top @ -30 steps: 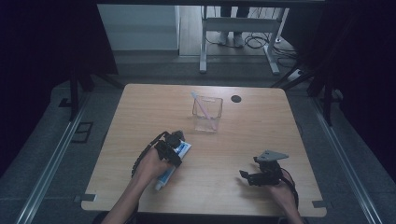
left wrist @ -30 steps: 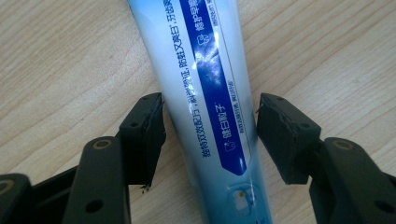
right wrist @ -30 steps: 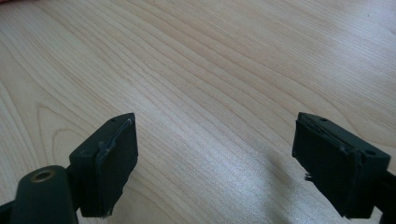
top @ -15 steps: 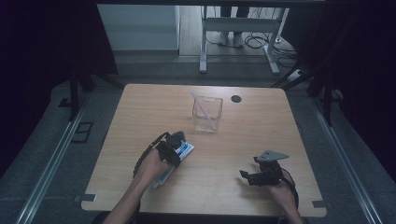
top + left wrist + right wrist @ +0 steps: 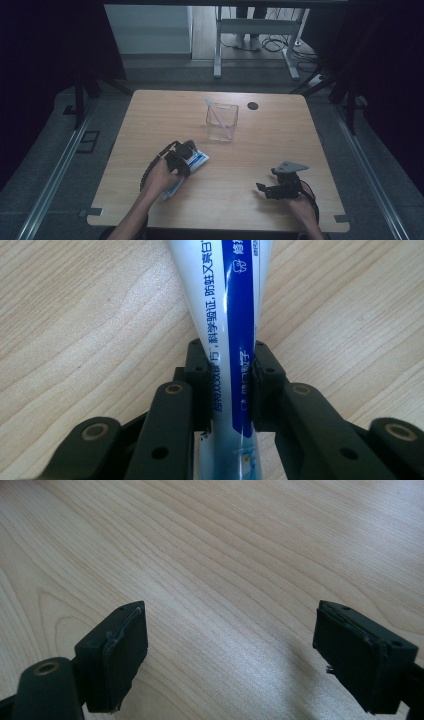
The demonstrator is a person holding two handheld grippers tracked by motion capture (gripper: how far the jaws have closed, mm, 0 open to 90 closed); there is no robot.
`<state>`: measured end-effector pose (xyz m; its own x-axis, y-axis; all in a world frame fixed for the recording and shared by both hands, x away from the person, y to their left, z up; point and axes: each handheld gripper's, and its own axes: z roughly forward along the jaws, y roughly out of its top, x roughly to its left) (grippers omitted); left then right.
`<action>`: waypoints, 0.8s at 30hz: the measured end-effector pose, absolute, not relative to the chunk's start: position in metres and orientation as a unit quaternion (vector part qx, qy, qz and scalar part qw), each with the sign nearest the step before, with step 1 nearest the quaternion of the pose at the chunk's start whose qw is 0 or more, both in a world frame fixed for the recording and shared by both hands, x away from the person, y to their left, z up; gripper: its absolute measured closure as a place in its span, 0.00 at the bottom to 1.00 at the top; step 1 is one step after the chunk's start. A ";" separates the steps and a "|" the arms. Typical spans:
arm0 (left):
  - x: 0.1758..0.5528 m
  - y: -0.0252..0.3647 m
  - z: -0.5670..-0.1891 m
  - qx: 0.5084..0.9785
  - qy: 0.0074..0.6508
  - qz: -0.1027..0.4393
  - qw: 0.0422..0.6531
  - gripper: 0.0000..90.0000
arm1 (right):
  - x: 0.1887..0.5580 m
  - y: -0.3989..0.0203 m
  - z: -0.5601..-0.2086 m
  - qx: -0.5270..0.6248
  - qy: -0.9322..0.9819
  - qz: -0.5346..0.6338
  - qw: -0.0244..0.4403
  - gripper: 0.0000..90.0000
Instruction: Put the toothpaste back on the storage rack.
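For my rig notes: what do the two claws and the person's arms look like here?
Both claws are black, with flat rectangular pads on bolted link arms. The left claw trails a looping black cable; the right claw carries a grey three-cornered plate on top. No sleeves show on the forearms.

Table (image 5: 280,135) mostly bare wood — wide free lanes along left edge, right half and near edge. Mid-table obstacle: clear container (image 5: 222,121) with stick inside, upright. Toothpaste tube (image 5: 192,162) lies left of centre, left gripper (image 5: 179,161) on it. Right gripper (image 5: 267,190) near front right — open wood between the two.
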<state>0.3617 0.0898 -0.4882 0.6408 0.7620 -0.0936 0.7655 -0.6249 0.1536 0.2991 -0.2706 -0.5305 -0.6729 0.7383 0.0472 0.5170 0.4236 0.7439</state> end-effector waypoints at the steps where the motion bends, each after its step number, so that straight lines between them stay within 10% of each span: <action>1: 0.361 0.089 -0.488 0.900 0.425 -0.008 0.093 0.83 | 0.299 -0.271 -0.531 0.378 0.831 0.381 0.145 0.16; 24: 0.364 0.097 -0.445 0.896 0.408 0.034 0.174 0.83 | 0.299 -0.270 -0.533 0.374 0.836 0.375 0.144 0.16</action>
